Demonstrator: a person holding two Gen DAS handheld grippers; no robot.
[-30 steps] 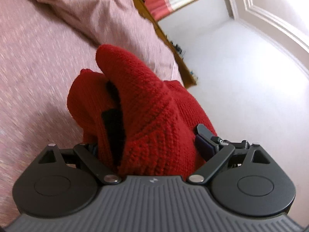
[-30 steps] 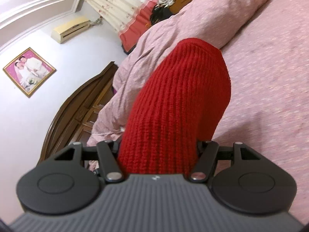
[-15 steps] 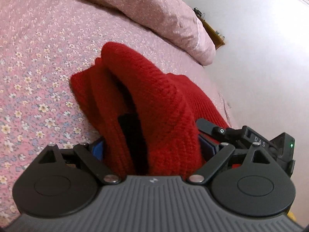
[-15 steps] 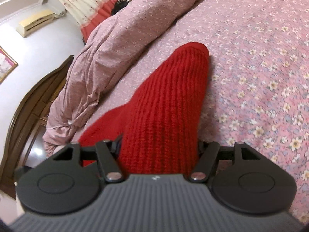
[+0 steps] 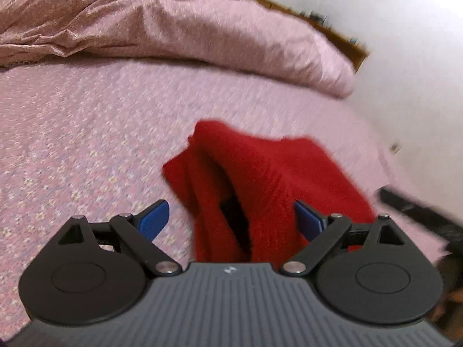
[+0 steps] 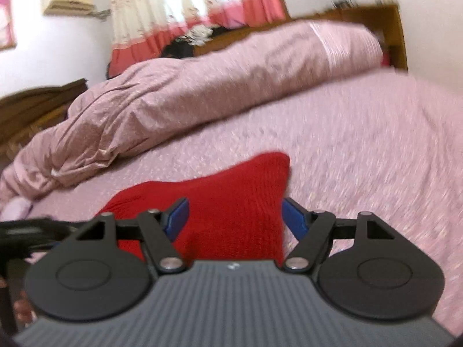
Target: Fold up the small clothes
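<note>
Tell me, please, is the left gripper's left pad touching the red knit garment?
Apart. The left wrist view shows the pad standing clear of the red knit garment, with pink bedsheet visible between them.

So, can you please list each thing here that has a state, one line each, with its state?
red knit garment: lying bunched on the bed, between both grippers' fingers, not pinched.
left gripper: open, blue pads clear of the knit.
right gripper: open, its jaws have just been opening, garment between them.
bedspread: spread flat.
duvet: crumpled in a heap at the far side.
</note>
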